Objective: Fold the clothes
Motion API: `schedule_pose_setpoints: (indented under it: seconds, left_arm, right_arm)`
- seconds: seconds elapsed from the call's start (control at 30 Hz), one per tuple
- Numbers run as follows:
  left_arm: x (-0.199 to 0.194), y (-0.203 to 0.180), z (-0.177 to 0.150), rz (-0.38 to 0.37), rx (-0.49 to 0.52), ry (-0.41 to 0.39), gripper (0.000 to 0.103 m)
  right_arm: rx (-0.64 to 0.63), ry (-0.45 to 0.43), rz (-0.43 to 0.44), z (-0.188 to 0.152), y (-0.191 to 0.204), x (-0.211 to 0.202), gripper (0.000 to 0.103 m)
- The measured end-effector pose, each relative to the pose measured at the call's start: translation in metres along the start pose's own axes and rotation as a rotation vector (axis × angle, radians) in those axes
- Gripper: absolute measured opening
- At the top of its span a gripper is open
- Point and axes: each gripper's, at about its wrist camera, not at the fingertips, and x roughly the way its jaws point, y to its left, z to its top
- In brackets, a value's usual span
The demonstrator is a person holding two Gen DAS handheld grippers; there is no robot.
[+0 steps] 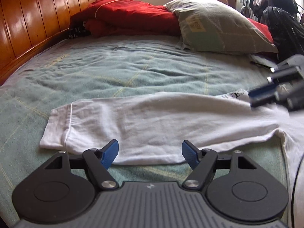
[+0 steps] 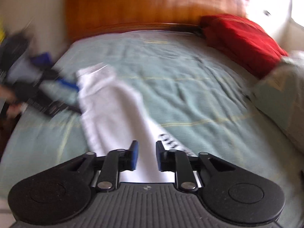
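While the white shirt (image 1: 144, 121) lies spread across the lower middle of the frame, readings are as follows.
Shirt: flat on the green bedspread (image 1: 114, 66).
Left gripper (image 1: 150, 153): jaws wide apart, empty, at the shirt's near edge.
Right gripper (image 2: 146, 155): jaws parted, white cloth between them, not clamped.
Pillow (image 1: 218, 26): upper right.
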Motion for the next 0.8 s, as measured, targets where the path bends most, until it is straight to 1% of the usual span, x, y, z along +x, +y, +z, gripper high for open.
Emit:
schedule_pose_setpoints:
  seconds: [0.07, 0.13, 0.23, 0.27, 0.4, 0.43, 0.53, 0.57, 0.6, 0.63, 0.73, 0.8]
  left_arm:
    - [0.003, 0.002, 0.004, -0.010, -0.020, -0.015, 0.073]
    - [0.010, 0.005, 0.005, -0.002, -0.042, -0.008, 0.073]
    - [0.026, 0.013, -0.002, 0.024, -0.070, 0.053, 0.073]
    - [0.028, 0.016, -0.005, 0.020, -0.082, 0.060, 0.073]
    - [0.027, 0.021, -0.012, -0.011, -0.088, 0.038, 0.074]
    - [0.027, 0.021, -0.012, -0.012, -0.083, 0.039, 0.074]
    - [0.028, 0.019, -0.012, -0.011, -0.076, 0.040, 0.076]
    - [0.028, 0.019, -0.012, -0.009, -0.074, 0.039, 0.077]
    - [0.028, 0.018, -0.012, -0.008, -0.072, 0.037, 0.078]
    - [0.028, 0.017, -0.012, -0.005, -0.069, 0.034, 0.078]
    - [0.027, 0.015, -0.012, 0.001, -0.071, 0.030, 0.078]
    - [0.025, 0.015, -0.010, 0.002, -0.072, 0.040, 0.078]
  right_arm:
    - [-0.102, 0.016, -0.030, 0.000, 0.022, 0.004, 0.025]
    - [-0.089, 0.016, -0.045, 0.006, 0.018, 0.011, 0.025]
    - [-0.064, 0.024, -0.047, 0.004, 0.004, 0.022, 0.026]
    - [-0.056, 0.026, -0.047, 0.004, -0.001, 0.026, 0.026]
    - [-0.023, 0.036, -0.049, 0.001, -0.020, 0.041, 0.029]
    - [-0.015, 0.039, -0.049, 0.001, -0.025, 0.045, 0.031]
    - [0.009, 0.046, -0.050, -0.001, -0.039, 0.056, 0.031]
    - [0.018, 0.049, -0.051, -0.002, -0.044, 0.060, 0.025]
    - [0.022, 0.044, -0.069, -0.001, -0.045, 0.061, 0.018]
    - [0.026, 0.039, -0.089, 0.000, -0.045, 0.061, 0.007]
    - [0.039, 0.024, -0.147, 0.003, -0.047, 0.061, 0.004]
    - [0.048, 0.014, -0.186, 0.004, -0.048, 0.062, 0.004]
